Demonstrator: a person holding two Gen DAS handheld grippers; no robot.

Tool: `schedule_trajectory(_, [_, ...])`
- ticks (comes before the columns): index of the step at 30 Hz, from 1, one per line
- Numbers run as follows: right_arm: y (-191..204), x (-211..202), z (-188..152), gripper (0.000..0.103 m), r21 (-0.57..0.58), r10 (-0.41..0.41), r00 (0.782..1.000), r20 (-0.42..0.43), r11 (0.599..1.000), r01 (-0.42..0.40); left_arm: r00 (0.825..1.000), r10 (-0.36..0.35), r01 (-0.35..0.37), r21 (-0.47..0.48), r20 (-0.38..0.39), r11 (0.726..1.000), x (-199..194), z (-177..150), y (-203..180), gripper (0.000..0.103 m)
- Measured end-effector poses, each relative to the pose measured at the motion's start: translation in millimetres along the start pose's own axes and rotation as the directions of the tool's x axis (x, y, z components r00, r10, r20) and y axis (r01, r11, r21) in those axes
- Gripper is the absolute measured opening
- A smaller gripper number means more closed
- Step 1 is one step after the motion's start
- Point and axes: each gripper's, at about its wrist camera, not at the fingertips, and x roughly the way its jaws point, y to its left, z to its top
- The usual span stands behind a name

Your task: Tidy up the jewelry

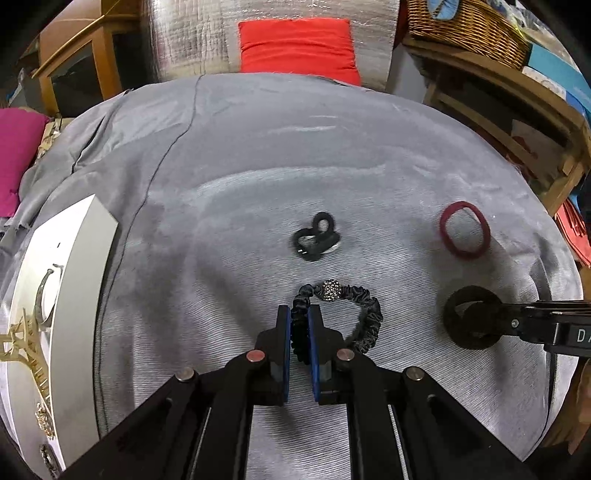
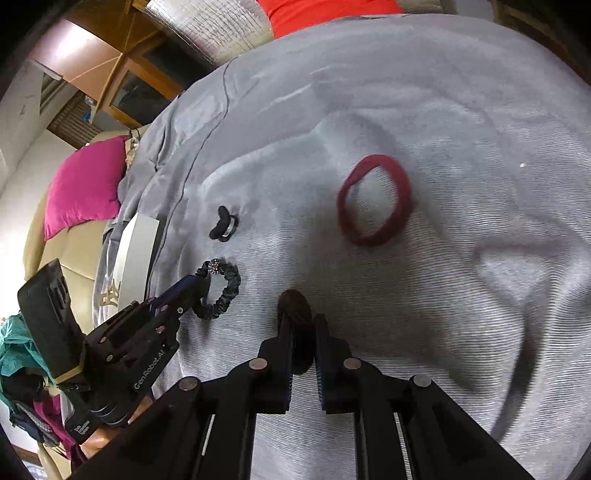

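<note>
A grey velvety cloth (image 1: 295, 155) covers the work surface, creased and seamed at its left. Behind it stands a silver quilted panel (image 1: 192, 40) with a red cushion (image 1: 299, 46) against it, a wooden cabinet (image 1: 74, 55) to the left, and a wicker basket (image 1: 469, 29) on wooden shelving (image 1: 517, 110) to the right. A magenta cushion (image 2: 86, 188) lies on a beige seat (image 2: 62, 251) at the left.

We cannot see the stretch of the black scrunchie (image 1: 364, 314) pinched between the left gripper (image 1: 299, 325) pads. The right gripper (image 2: 303, 332) covers part of the dark hair tie (image 2: 293, 308). The white tray (image 1: 79, 280) runs off the left edge, and the gold pieces (image 1: 27, 343) on it are cut off and too blurred for us to identify.
</note>
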Motion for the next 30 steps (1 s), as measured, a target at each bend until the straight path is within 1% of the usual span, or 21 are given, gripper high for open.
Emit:
schedule_trajectory(3, [2,1,2,0.014,0.021,0.015,1.000,0.003,1.000,-0.015,1.000,-0.017,0.017,-0.011,-0.020,1.000,0,0,8,0.011])
schedule_trajectory(5, [1,0,3,0.014,0.032,0.022,1.000,0.013,0.999,-0.022,0.998,-0.048,0.047,-0.020,-0.035,0.999,-1,0,14,0.020])
schedule_trajectory(6, [1,-2,4,0.015,0.037,0.030,0.999,0.019,0.999,-0.031,0.998,-0.061,0.060,-0.028,-0.036,0.998,-2,1,18,0.034])
schedule_trajectory(7, [2,-3,4,0.015,0.040,0.036,0.999,0.023,0.999,-0.037,0.998,-0.064,0.063,-0.039,-0.026,0.997,-6,1,23,0.050])
schedule_trajectory(8, [1,-5,4,0.016,0.044,0.041,0.999,0.031,0.998,-0.043,0.998,-0.065,0.064,-0.042,-0.017,0.997,-8,1,25,0.057])
schedule_trajectory(9, [1,-7,4,0.022,0.045,0.045,0.998,0.038,0.998,-0.046,0.998,-0.066,0.066,-0.045,-0.005,0.997,-12,1,27,0.063])
schedule_trajectory(11, [-1,-12,3,0.030,0.053,0.043,0.997,0.057,0.998,-0.046,0.997,-0.077,0.077,-0.050,0.005,0.996,-17,2,33,0.063])
schedule_trajectory(12, [-2,-15,2,0.032,0.061,0.045,0.997,0.065,0.997,-0.049,0.996,-0.087,0.087,-0.055,0.006,0.995,-18,1,36,0.063])
schedule_trajectory(15, [-6,-20,-1,0.032,0.088,0.048,0.996,0.081,0.995,-0.055,0.995,-0.103,0.102,-0.062,-0.006,0.993,-19,0,40,0.063])
schedule_trajectory(18, [-9,-25,-6,0.032,0.094,0.032,0.995,0.096,0.995,-0.041,0.992,-0.125,0.124,-0.042,-0.015,0.991,-18,-2,37,0.063])
schedule_trajectory(21, [-11,-25,-11,0.032,0.107,0.015,0.995,0.101,0.994,-0.025,0.994,-0.111,0.111,-0.012,-0.014,0.994,-20,-5,31,0.064])
schedule_trajectory(25, [-15,-22,-16,0.032,0.131,-0.039,0.993,0.107,0.991,0.025,0.993,-0.115,0.115,-0.019,-0.029,0.993,-16,-7,28,0.066])
schedule_trajectory(27, [-15,-20,-16,0.032,0.134,-0.051,0.993,0.107,0.990,0.036,0.991,-0.127,0.126,-0.023,-0.043,0.992,-12,-7,26,0.066])
schedule_trajectory(30, [-10,-18,-14,0.032,0.121,-0.057,0.992,0.112,0.992,0.044,0.991,-0.119,0.118,-0.020,-0.066,0.993,-6,-7,23,0.067])
